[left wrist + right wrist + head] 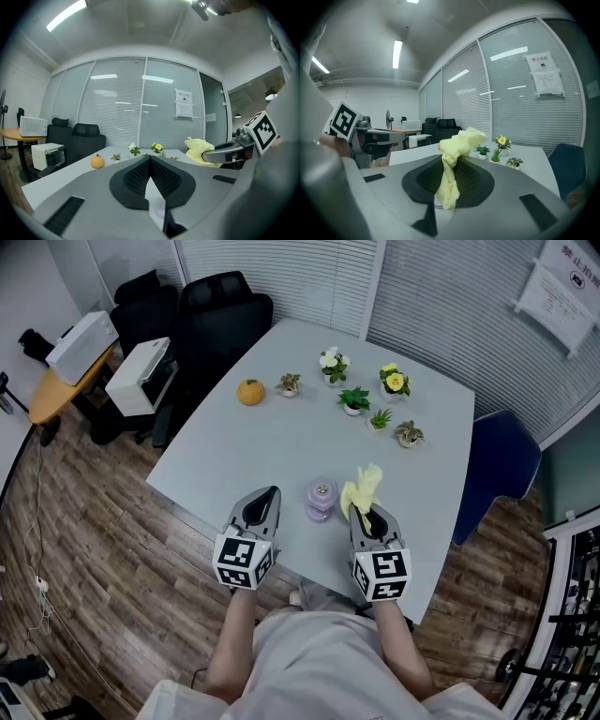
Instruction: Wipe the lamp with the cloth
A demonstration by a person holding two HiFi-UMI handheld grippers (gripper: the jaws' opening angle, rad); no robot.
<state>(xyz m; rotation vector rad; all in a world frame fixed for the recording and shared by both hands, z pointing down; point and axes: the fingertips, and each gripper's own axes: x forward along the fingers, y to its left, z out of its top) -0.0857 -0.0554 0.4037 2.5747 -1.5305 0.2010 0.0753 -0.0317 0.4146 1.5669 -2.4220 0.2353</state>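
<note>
Head view: at the bottom of the frame, a person's forearms reach over the near edge of the pale grey tabletop [281, 451]. The left hand-held gripper [271, 491], at lower centre-left, has its jaws pressed together with nothing between them. The right hand-held gripper [362, 512], at lower centre-right, is clamped on a crumpled yellow cloth [365, 486] that sticks up past its tips. The small round lilac lamp [322, 498] stands on the tabletop between the two tips, just left of the cloth. Higher in the frame are an orange pumpkin-shaped ornament [250, 392] and small potted plants [354, 400]. Black office chairs [220, 320] stand at the upper left.
</note>
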